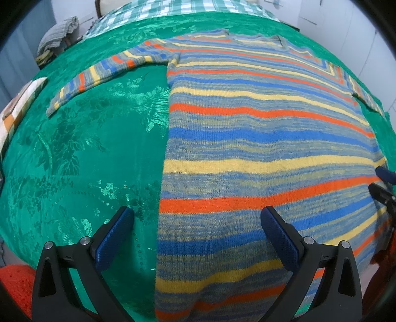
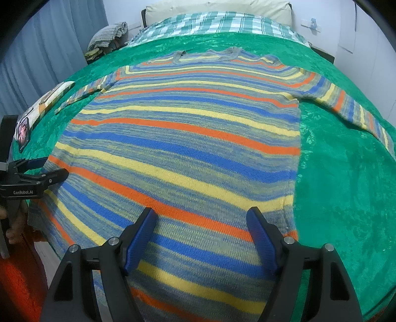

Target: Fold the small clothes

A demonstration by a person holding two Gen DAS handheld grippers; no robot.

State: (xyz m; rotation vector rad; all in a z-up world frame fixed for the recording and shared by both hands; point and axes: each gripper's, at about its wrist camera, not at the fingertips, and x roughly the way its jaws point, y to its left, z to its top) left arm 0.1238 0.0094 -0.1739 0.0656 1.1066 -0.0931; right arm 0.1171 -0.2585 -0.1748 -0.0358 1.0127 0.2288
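A striped knit sweater (image 1: 259, 148) in blue, yellow, orange and grey lies flat on a green bedspread (image 1: 86, 153), neck away from me, both sleeves spread out. It fills the right wrist view (image 2: 185, 153) too. My left gripper (image 1: 198, 220) is open above the sweater's lower left side edge, one finger over the bedspread, one over the knit. My right gripper (image 2: 201, 220) is open above the sweater's lower right part. The left gripper (image 2: 53, 166) also shows at the left edge of the right wrist view, and the right gripper's fingers (image 1: 382, 183) show at the right edge of the left wrist view.
A checked green and white blanket (image 2: 217, 22) and a cream pillow (image 2: 217, 7) lie at the bed's far end. A grey cloth pile (image 2: 109, 36) sits at the far left. A patterned flat pack (image 2: 44, 104) lies at the bed's left edge. An orange rug (image 2: 17, 284) is below.
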